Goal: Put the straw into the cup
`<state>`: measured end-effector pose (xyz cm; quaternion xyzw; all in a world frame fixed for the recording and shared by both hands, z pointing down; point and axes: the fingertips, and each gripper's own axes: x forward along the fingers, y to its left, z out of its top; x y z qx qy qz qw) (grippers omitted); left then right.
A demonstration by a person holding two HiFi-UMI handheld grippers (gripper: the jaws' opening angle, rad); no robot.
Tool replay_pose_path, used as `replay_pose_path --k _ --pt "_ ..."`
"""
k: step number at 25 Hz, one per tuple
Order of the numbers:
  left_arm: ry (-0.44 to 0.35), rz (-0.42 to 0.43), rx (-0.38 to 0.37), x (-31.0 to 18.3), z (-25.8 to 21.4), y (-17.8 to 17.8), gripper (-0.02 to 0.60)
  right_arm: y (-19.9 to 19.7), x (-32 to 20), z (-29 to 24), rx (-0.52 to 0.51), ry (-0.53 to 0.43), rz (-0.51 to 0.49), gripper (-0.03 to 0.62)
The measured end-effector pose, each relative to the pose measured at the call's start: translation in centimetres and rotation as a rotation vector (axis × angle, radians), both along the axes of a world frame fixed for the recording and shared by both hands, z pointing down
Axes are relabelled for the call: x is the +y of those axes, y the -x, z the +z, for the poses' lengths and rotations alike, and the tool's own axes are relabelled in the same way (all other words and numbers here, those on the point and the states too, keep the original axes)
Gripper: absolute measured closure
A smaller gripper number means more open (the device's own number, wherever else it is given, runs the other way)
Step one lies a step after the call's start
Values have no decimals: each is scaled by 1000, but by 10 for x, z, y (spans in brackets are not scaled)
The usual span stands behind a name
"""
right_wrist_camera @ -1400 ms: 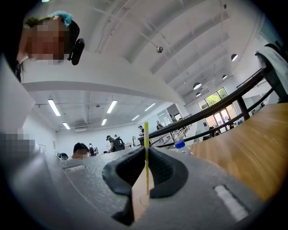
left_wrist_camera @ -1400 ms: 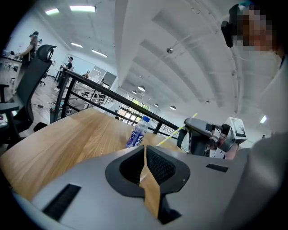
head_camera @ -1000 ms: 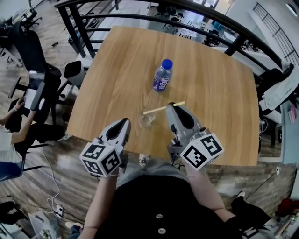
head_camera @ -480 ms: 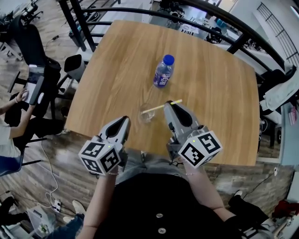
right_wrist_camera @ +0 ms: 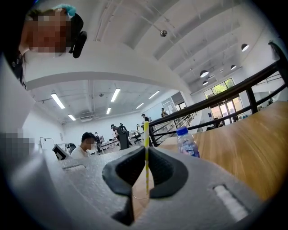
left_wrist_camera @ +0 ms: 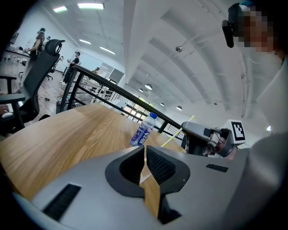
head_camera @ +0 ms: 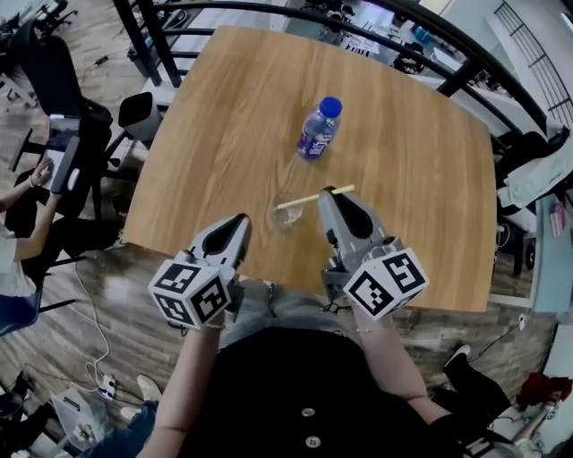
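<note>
A clear plastic cup [head_camera: 285, 213] stands near the front edge of the wooden table [head_camera: 224, 134]. My right gripper [head_camera: 329, 191] is shut on a thin yellow straw [head_camera: 309, 199], which lies nearly level and reaches left, with its free end over the cup's rim. In the right gripper view the straw [right_wrist_camera: 146, 148] runs upright between the closed pads, and the cup's rim [right_wrist_camera: 140, 196] shows faintly below. My left gripper [head_camera: 240, 220] hovers at the table's edge just left of the cup, jaws shut and empty [left_wrist_camera: 144, 152]. From it I see the straw [left_wrist_camera: 177, 133] and the right gripper [left_wrist_camera: 202, 137].
A water bottle with a blue cap and purple label [head_camera: 318, 130] stands upright beyond the cup. A black railing [head_camera: 295, 13] runs behind the table. An office chair [head_camera: 67, 98] and a seated person [head_camera: 18, 224] are to the left.
</note>
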<state>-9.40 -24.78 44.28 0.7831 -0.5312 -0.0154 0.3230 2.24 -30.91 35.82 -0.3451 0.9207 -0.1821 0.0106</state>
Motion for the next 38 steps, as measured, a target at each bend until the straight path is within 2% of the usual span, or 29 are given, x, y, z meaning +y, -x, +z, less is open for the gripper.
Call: replay_pose_path --k 19,32,38 --pt "73 45 17 -5 26 1 552 22 -6 43 86 71 -35 571" --pt "102 93 15 -13 45 -1 552 24 -7 77 116 130 -6 569" --pt "109 104 19 -12 46 2 552 28 -4 83 125 150 0 537"
